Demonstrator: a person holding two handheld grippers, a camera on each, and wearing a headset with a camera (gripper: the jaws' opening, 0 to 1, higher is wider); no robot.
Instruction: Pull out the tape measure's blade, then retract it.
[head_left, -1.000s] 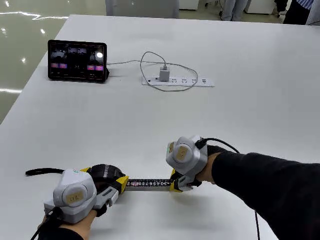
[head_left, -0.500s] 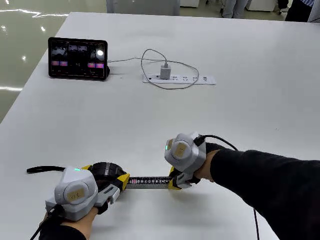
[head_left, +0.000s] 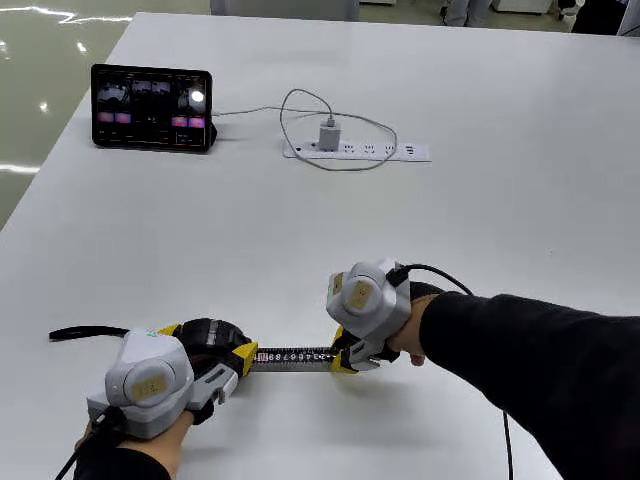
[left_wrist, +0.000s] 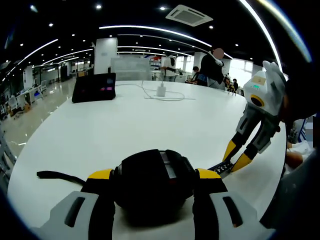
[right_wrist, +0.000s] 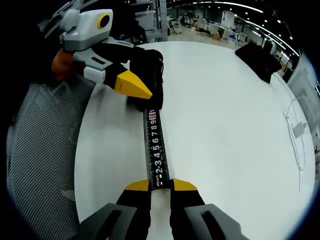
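A black tape measure case (head_left: 212, 338) lies on the white table (head_left: 300, 240) at the lower left, and my left gripper (head_left: 208, 347) is shut on it; in the left gripper view the case (left_wrist: 152, 170) sits between the yellow-tipped jaws. A short length of blade (head_left: 295, 356) runs right from the case. My right gripper (head_left: 342, 360) is shut on the blade's free end. The right gripper view looks along the numbered blade (right_wrist: 155, 145) from that gripper (right_wrist: 160, 186) to the case (right_wrist: 151, 65).
A tablet (head_left: 150, 107) stands at the back left. A power strip (head_left: 355, 150) with a charger and a looped cable lies behind the middle. The case's black strap (head_left: 85, 332) trails left. Open table lies between these and the grippers.
My right gripper has edged left toward the case, and the exposed blade is a little shorter. The left gripper has kept its hold on the case.
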